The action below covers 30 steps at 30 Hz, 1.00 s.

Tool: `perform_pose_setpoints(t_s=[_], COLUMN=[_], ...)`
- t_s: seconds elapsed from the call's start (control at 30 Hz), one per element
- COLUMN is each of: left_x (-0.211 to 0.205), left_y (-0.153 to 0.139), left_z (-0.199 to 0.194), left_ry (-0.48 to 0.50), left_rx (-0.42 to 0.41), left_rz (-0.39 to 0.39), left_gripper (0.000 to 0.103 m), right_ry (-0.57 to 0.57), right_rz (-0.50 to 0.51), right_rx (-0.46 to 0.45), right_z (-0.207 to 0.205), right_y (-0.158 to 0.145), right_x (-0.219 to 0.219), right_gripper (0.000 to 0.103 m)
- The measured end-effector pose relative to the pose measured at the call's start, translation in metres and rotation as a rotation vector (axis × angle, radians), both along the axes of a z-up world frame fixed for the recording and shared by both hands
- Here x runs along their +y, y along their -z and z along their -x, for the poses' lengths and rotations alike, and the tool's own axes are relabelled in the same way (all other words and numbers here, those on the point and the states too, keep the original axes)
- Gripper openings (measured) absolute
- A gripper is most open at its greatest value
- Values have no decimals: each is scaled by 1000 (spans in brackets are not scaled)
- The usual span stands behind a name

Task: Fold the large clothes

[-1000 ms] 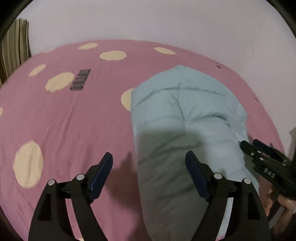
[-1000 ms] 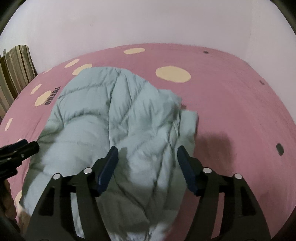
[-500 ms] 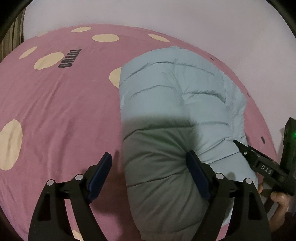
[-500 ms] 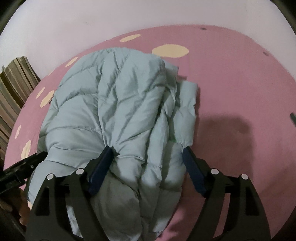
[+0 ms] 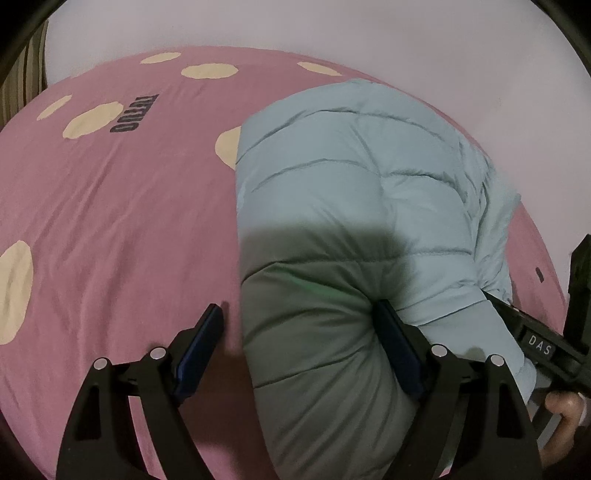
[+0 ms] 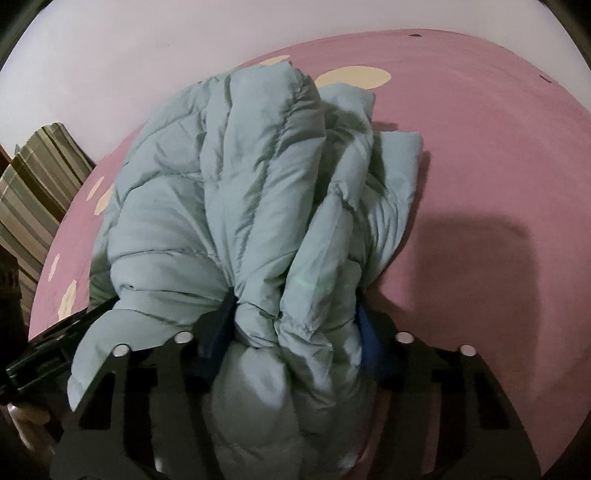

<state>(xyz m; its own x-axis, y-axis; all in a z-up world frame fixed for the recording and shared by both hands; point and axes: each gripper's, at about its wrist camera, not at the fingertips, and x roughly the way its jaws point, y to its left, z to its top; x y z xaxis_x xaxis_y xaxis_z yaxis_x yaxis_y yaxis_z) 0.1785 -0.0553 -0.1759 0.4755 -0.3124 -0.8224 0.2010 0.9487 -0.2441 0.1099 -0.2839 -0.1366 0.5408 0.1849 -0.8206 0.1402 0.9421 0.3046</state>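
Note:
A light blue puffer jacket (image 5: 351,206) lies bunched on a pink bed sheet (image 5: 110,221) with cream dots. My left gripper (image 5: 303,336) is open; its right finger presses into the jacket's near left edge, its left finger is over bare sheet. In the right wrist view the jacket (image 6: 251,192) fills the centre, and my right gripper (image 6: 295,325) has closed in on a thick bunch of its near edge, fabric bulging between and over the fingers. The right gripper (image 5: 535,343) also shows at the left wrist view's right edge.
A white wall (image 5: 332,29) runs behind the bed. A striped cushion or blanket (image 6: 33,192) sits past the bed's left side. Bare pink sheet (image 6: 480,166) spreads right of the jacket. The left gripper's body (image 6: 48,347) shows at the lower left of the right wrist view.
Both grippers have moved forward and down onto the jacket's near edge. The right gripper's fingers have narrowed around a bunch of fabric. The left gripper stayed open.

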Motion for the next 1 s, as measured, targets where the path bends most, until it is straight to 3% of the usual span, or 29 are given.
perform_pose_setpoints(t_s=[0.17, 0.27, 1.0], left_x=[-3, -2, 73], left_y=[-3, -6, -6], left_z=[2, 2, -32], left_ry=[13, 7, -142], left_rx=[-27, -40, -35], left_rz=[-33, -58, -87], left_gripper=[75, 75, 75], right_ry=[-28, -48, -171], right_rz=[35, 66, 100], right_rx=[-12, -16, -36], right_z=[-6, -12, -68], right_y=[-3, -6, -6], right_x=[13, 24, 96], right_gripper=[41, 38, 36])
